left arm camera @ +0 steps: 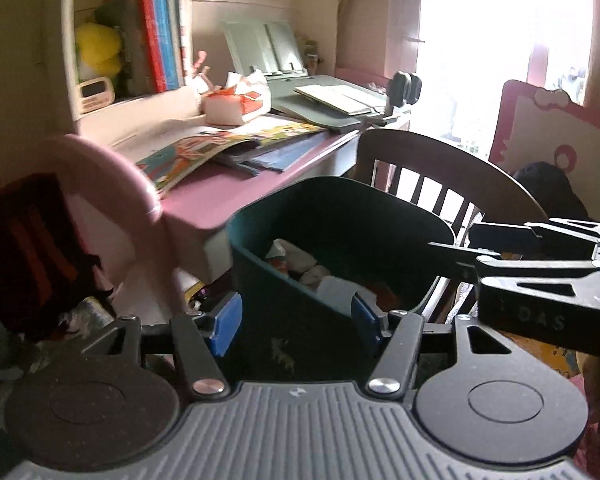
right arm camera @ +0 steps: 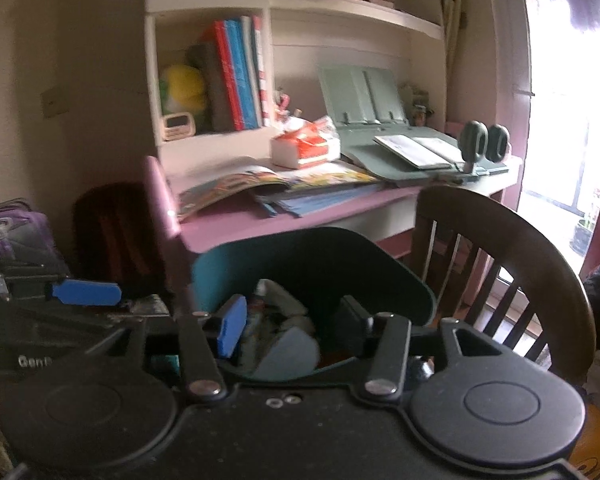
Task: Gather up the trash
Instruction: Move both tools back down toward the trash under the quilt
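A dark teal trash bin (left arm camera: 340, 208) stands on the floor in front of the pink desk, with crumpled paper and wrappers (left arm camera: 300, 266) inside. My left gripper (left arm camera: 295, 322) hovers just before the bin's near wall, its blue pads wide apart and nothing between them. The right gripper (left arm camera: 456, 242) reaches in from the right at the bin's rim. In the right wrist view my right gripper (right arm camera: 292, 322) is open above the bin (right arm camera: 320, 256), with the trash (right arm camera: 284, 326) lying below its fingers and not held. A blue fingertip of the left gripper (right arm camera: 86, 292) shows at the left.
A pink desk (left arm camera: 204, 204) carries open picture books (left arm camera: 220, 144), a tissue pack (left arm camera: 236, 104) and a grey book stand (left arm camera: 332, 100). A dark wooden chair (left arm camera: 440, 168) stands right behind the bin. A dark backpack (left arm camera: 32, 248) is on the left. A purple bag (right arm camera: 16, 232) lies beyond it.
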Demonstrator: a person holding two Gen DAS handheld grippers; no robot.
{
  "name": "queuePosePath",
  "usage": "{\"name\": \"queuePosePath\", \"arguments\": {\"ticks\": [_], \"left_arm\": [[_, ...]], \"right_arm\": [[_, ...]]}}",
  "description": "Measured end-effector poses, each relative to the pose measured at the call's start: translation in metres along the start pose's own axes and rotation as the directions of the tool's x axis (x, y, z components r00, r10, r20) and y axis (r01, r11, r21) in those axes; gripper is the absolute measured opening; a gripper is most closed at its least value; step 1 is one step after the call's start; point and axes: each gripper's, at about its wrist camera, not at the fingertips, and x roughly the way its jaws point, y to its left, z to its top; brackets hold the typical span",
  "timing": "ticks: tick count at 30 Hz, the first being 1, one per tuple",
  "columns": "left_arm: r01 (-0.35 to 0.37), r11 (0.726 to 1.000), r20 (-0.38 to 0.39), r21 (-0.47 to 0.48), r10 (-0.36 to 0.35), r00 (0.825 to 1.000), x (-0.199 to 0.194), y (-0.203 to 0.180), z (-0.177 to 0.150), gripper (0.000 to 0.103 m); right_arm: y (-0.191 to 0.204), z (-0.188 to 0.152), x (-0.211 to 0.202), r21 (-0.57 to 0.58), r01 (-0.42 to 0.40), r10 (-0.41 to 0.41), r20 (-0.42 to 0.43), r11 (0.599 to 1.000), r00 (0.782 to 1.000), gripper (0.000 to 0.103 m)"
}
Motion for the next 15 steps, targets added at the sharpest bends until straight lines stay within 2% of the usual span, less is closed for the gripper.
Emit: {"name": "queuePosePath", "arguments": {"ticks": [3, 7, 12, 15], "left_arm": [[-0.008, 1.000, 0.003, -0.017, 0.008, 1.000, -0.023, 0.011, -0.010, 0.060], [-0.030, 0.999, 0.009, -0.038, 0.030, 1.000, -0.049, 0.030, -0.028, 0.070], [-0.053, 0.996, 0.003, -0.078, 0.053, 0.999, -0.074, 0.062, -0.057, 0.073], [-0.067, 0.993, -0.003, -0.099, 0.067, 0.998, -0.087, 0.087, -0.078, 0.080]], "right_arm": [[0.018, -0.002, -0.018, -0.019, -0.026, 0.027, 0.015, 0.999, 1.000, 0.054], [0.045, -0.010, -0.037, -0.047, -0.062, 0.063, 0.026, 0.997, 0.998, 0.054], [0.078, -0.022, -0.049, -0.060, -0.122, 0.124, 0.025, 0.991, 0.992, 0.055], [0.098, -0.031, -0.049, -0.060, -0.167, 0.168, 0.012, 0.984, 0.986, 0.055]]}}
